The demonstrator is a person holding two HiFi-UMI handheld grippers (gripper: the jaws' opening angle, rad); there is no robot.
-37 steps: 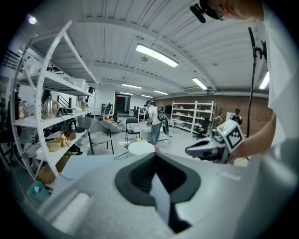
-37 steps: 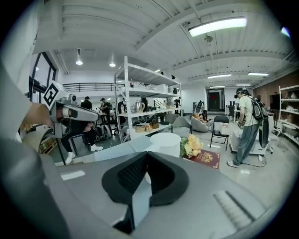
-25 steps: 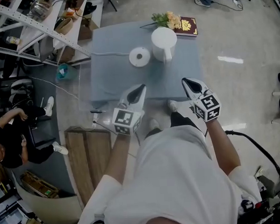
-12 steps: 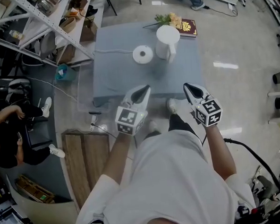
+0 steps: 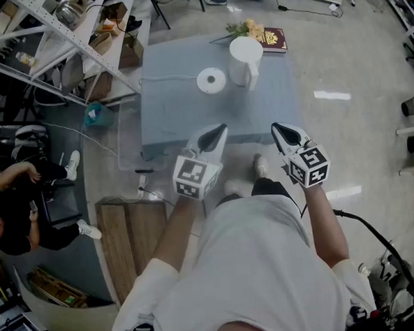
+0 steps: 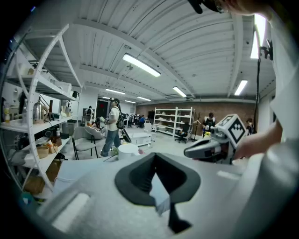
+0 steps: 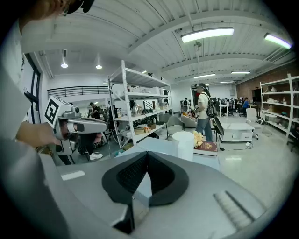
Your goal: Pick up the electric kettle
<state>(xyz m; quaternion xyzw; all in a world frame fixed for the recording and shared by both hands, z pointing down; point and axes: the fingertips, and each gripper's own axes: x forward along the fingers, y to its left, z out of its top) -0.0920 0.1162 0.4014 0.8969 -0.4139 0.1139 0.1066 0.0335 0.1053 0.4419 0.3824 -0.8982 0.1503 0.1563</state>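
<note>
Kettle (image 5: pixel 244 58) upright on table (image 5: pixel 170 118) | left gripper (image 5: pixel 221 128) jaws clenched, empty | right gripper (image 5: pixel 275 128) likewise

Around the grey table (image 5: pixel 183 121)

Dark red book (image 5: pixel 273 40) lying flat at the far corner, with a small bunch of yellow flowers (image 5: pixel 246 30) just beside it. Thin white cable (image 5: pixel 161 77) running across the top from the left edge. Tall metal shelves (image 5: pixel 66 37) full of stuff off to the left. Wooden board (image 5: pixel 131 236) down on the shiny floor (image 5: pixel 358 117). Person in black (image 5: pixel 14 215) sitting at the far left.
</note>
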